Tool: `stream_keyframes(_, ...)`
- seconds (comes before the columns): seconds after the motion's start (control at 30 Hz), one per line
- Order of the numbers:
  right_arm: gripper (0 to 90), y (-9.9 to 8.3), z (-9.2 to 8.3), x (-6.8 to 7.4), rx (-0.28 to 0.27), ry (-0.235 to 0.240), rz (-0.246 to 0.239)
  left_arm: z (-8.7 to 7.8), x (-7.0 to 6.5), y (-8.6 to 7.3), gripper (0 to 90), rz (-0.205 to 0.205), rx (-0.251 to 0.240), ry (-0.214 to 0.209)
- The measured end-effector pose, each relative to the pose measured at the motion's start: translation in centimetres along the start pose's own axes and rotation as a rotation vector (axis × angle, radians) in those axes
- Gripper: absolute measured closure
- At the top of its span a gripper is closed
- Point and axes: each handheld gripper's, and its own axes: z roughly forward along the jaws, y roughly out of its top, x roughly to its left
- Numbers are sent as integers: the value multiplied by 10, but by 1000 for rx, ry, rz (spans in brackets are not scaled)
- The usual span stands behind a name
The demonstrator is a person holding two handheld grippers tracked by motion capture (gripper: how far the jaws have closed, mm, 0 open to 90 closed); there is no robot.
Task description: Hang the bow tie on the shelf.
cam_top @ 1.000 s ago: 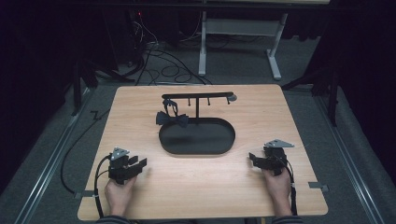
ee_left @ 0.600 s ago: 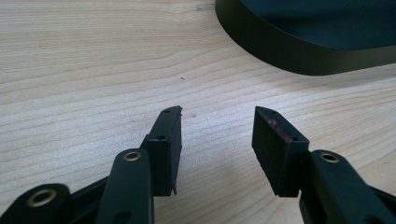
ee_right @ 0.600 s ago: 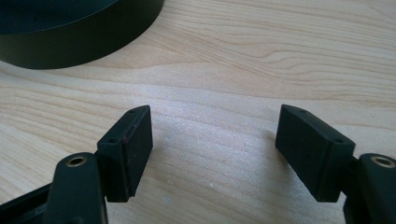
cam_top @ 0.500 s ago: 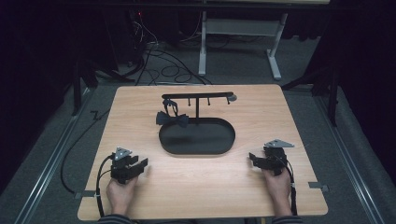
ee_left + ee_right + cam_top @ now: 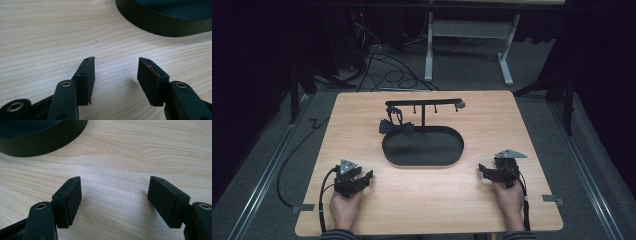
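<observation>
A light wooden table [image 5: 512, 125] carries a black oval tray [image 5: 424, 147] near its centre, with a black T-shaped hanger stand [image 5: 423, 106] rising from the tray's 12 o'clock rim. The stand's crossbar runs from 9 to 3 o'clock and carries small hooks along its underside. A dark bow tie [image 5: 396, 128] hangs from the crossbar's 9 o'clock end, its strap looped up to the bar and its bow sitting just past the tray's 10 o'clock edge, low over the wood.

The left gripper [image 5: 362, 176] rests on the table at about 7 o'clock from the tray, well apart from it, held by the person's left hand [image 5: 344, 207], with a black cable [image 5: 323, 192] curling off to its 9 o'clock side. In the left gripper view the gripper [image 5: 116, 68] has its jaws spread with bare wood grain between them, grasping nothing; the tray's dark wall [image 5: 160, 22] curves across the 1 o'clock corner.

The right gripper [image 5: 484, 172] lies at about 4 o'clock from the tray, near its rim but not touching, held by the right hand [image 5: 509, 197]; a grey three-cornered plate [image 5: 510, 153] sits on top of it. In the right gripper view the gripper [image 5: 115, 186] is likewise released, jaws wide apart over empty wood, and the tray's wall [image 5: 42, 142] fills the 11 o'clock corner
</observation>
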Motion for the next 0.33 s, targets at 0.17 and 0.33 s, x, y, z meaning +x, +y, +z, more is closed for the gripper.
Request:
stream_keyframes(0.17,287,0,0,0,-1,1,0,1,-4,1,417,27,10,7)
stream_keyframes(0.33,287,0,0,0,-1,2,1,1,-4,1,407,25,11,5)
